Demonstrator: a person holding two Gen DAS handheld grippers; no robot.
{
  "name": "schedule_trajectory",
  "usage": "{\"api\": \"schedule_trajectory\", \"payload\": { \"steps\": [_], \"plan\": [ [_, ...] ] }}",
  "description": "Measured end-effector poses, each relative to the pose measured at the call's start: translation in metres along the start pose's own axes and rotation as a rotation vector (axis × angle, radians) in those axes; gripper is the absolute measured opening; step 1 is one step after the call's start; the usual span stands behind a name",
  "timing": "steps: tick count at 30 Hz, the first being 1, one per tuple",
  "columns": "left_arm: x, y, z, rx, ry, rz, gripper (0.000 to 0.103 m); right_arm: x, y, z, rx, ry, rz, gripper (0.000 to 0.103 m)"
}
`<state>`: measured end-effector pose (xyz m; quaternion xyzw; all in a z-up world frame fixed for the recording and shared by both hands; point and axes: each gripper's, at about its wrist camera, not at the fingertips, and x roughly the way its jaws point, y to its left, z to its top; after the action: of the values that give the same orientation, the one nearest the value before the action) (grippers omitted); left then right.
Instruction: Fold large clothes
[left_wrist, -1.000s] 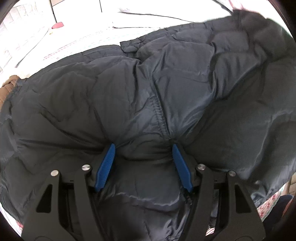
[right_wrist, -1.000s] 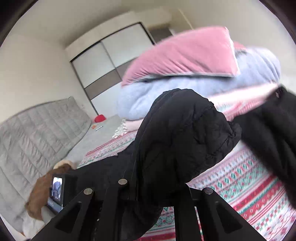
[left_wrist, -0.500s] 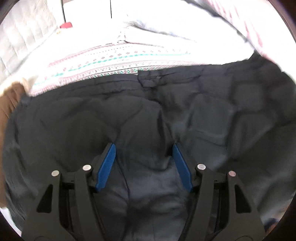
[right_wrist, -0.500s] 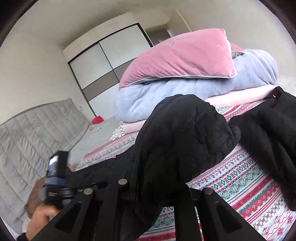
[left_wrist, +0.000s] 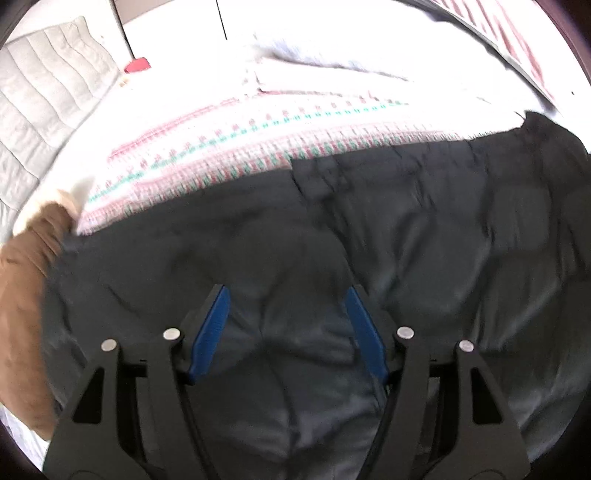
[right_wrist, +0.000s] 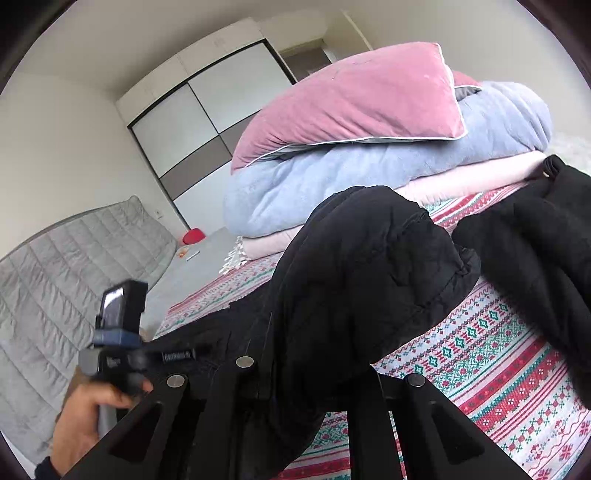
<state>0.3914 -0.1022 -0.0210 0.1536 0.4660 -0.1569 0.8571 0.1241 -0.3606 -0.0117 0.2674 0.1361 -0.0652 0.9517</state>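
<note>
patterned bedspread (right_wrist: 517, 373), one black jacket (right_wrist: 369, 280)

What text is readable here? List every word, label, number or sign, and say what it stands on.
Nothing can be read for certain.
Pale label on the body of the left gripper: lettering is there, but too blurred to read.
Small mark on its grey block: too small and blurred.
Black jacket: no lettering shows.
Bedspread: woven pattern only, no words.
</note>
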Motion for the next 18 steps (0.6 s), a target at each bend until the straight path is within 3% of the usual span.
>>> {"api": "schedule_trajectory", "payload": {
  "steps": [5,9,12,18],
  "plan": [
    [0.046,-0.024,0.009,0.053,0.096,0.066,0.067,0.000,0.000,0.000,0.004,0.000,0.008,0.012],
    [0.048,-0.028,0.005,0.070,0.087,0.093,0.067,0.000,0.002,0.000,-0.001,0.002,0.004,0.012],
    [0.034,-0.018,0.005,0.051,0.107,0.045,0.067,0.001,0.000,0.001,0.008,0.004,-0.004,0.012],
    [-0.051,0.055,-0.033,-0.173,-0.004,-0.143,0.067,0.003,-0.014,0.008,0.041,0.014,-0.053,0.012]
  ]
}}
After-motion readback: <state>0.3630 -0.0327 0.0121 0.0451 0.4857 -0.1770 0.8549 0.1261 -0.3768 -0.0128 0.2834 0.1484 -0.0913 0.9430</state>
